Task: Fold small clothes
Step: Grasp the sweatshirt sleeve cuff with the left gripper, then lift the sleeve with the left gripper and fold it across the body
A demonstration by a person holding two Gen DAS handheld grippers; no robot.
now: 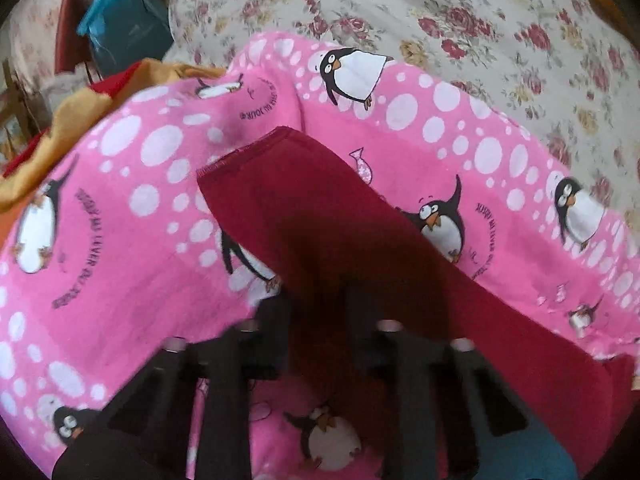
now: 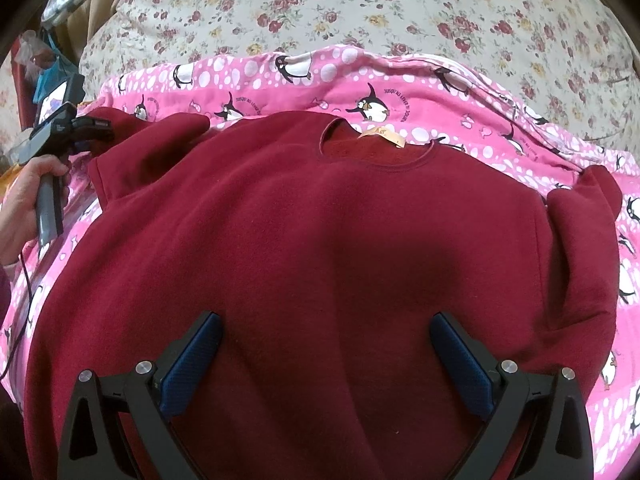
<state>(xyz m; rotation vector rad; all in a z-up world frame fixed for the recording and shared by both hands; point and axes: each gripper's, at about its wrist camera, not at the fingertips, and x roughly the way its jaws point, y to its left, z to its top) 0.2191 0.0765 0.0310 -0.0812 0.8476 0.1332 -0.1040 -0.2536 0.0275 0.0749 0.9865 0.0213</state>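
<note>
From the left wrist camera, the left gripper (image 1: 316, 300) has its dark fingers drawn close together over a strip of dark red fabric; this is a sleeve (image 1: 320, 216) of the maroon sweatshirt, which runs from between the fingers up and away to a stitched cuff; the jaws stand narrow and appear to pinch the sleeve cloth, though blur hides the exact contact. The sleeve lies across a pink penguin blanket (image 1: 120, 240) printed with white dots and lettering; beyond the blanket spreads a floral bedsheet (image 1: 480, 20); at the upper left a crumpled orange cloth (image 1: 68, 128) touches the blanket's edge, with a teal bag (image 1: 124, 24) farther back.

From the right wrist camera, the right gripper (image 2: 326, 364) hovers with its blue-padded fingers (image 2: 192, 364) spread wide, nothing between them but the cloth below; the maroon sweatshirt (image 2: 320, 240) lies flat, front up, on the pink penguin blanket, its round neckline with a tan label (image 2: 380, 138) toward the far side. One sleeve is bunched at the right edge; the other reaches to the left, where the left gripper's tips sit at its end, the tool's handle held in a person's hand (image 2: 24, 200); a black cable (image 2: 24, 280) trails down from the handle.
</note>
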